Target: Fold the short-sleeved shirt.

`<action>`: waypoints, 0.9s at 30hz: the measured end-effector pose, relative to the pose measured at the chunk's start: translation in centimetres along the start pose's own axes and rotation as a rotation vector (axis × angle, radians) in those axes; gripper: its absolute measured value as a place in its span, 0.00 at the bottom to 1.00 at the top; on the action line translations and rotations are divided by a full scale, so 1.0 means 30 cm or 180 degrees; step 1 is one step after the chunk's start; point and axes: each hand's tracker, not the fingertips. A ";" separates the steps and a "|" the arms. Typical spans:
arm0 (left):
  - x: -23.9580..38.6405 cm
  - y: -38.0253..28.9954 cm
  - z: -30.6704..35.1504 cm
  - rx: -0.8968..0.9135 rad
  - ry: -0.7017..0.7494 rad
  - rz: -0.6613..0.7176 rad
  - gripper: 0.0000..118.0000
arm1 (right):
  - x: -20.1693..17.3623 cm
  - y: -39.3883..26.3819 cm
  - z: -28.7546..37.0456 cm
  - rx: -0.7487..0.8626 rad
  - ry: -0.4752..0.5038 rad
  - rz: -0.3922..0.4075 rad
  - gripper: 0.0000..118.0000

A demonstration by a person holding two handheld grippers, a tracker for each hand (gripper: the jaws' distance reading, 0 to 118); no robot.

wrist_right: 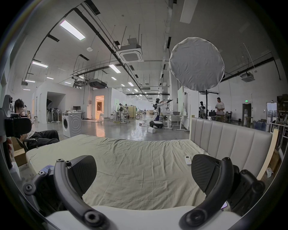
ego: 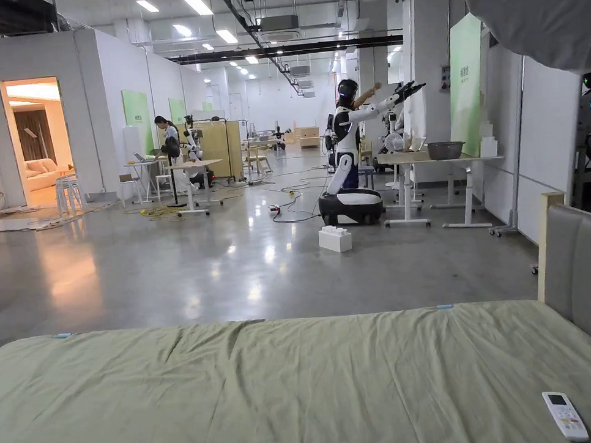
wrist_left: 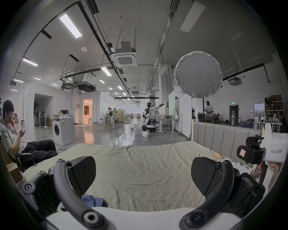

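The short-sleeved shirt point(wrist_left: 93, 200) is a blue, crumpled bundle, not spread out and not folded, lying on the near edge of the pale green bed sheet point(wrist_left: 145, 168); only a small rumpled part of it shows, low in the left gripper view

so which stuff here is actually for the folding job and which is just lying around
For the job:
- blue garment, crumpled at the near edge of the bed
- bed sheet
- left gripper, open
- right gripper, open

Lying about:
- remote control near the headboard
- washing machine
- white block on the floor
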 end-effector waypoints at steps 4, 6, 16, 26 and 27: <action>0.003 -0.008 -0.003 -0.0012 -0.0009 0.0031 1.00 | 0.006 -0.001 0.001 -0.0016 -0.0006 -0.0003 1.00; 0.003 -0.015 -0.005 -0.0033 -0.0014 0.0031 1.00 | 0.006 -0.003 0.003 -0.0022 -0.0018 -0.0009 1.00; 0.008 -0.008 -0.012 -0.0086 0.0041 -0.0002 1.00 | 0.019 0.067 -0.036 -0.0597 -0.0369 -0.0995 1.00; 0.019 0.021 -0.016 -0.0048 -0.0052 0.0036 1.00 | -0.022 0.155 0.012 -0.0537 -0.0227 -0.0759 1.00; 0.021 0.024 -0.015 -0.0042 -0.0054 0.0033 1.00 | -0.023 0.156 0.014 -0.0479 -0.0224 -0.0724 1.00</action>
